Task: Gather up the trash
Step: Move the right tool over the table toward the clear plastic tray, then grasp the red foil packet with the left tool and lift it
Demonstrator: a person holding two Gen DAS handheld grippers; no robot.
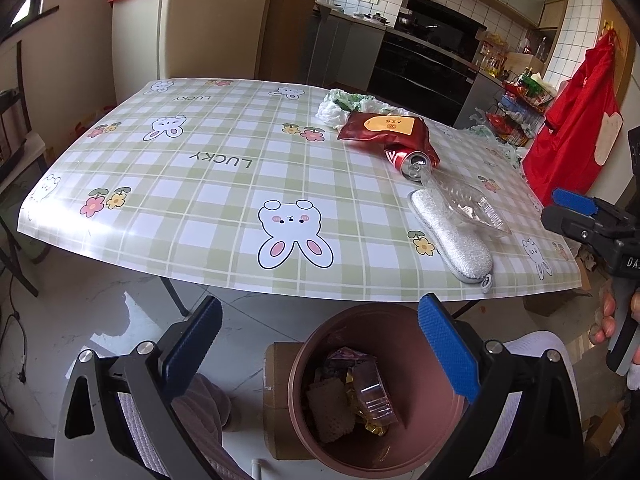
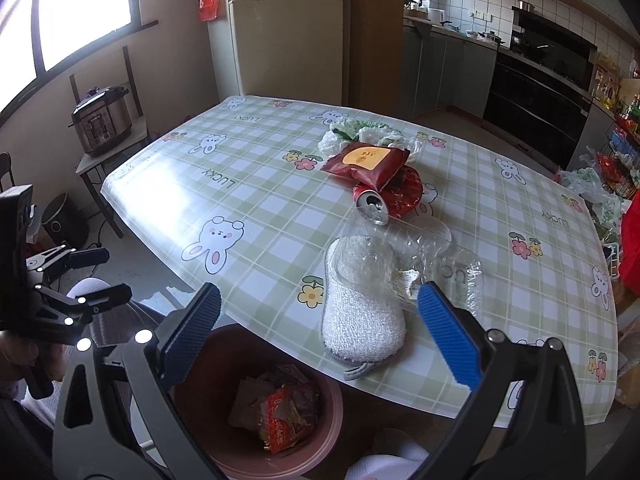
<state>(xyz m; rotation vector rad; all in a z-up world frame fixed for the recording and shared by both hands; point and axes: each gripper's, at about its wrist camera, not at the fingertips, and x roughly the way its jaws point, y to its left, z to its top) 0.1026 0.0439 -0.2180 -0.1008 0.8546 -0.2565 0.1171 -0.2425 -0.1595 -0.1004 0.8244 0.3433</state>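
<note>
A brown trash bin (image 1: 316, 344) (image 2: 328, 412) stands on the floor below the table's near edge and holds several wrappers. On the checked tablecloth (image 1: 224, 184) (image 2: 280, 184) lie a crushed clear plastic bottle (image 1: 464, 204) (image 2: 424, 256), a red can (image 1: 408, 162) (image 2: 370, 204), a dark red snack bag (image 1: 384, 126) (image 2: 366, 162) and a crumpled white-green plastic bag (image 1: 344, 104) (image 2: 360, 132). My left gripper (image 1: 320, 344) is open and empty above the bin. My right gripper (image 2: 320, 332) is open and empty over the table's near edge, also seen in the left view (image 1: 576, 208).
A white scrubbing sponge (image 1: 452, 240) (image 2: 360, 312) lies under the bottle near the table edge. A pressure cooker (image 2: 102, 120) stands on a side table at left. A cardboard box (image 1: 276, 400) sits beside the bin. A red cloth (image 1: 572, 128) hangs right.
</note>
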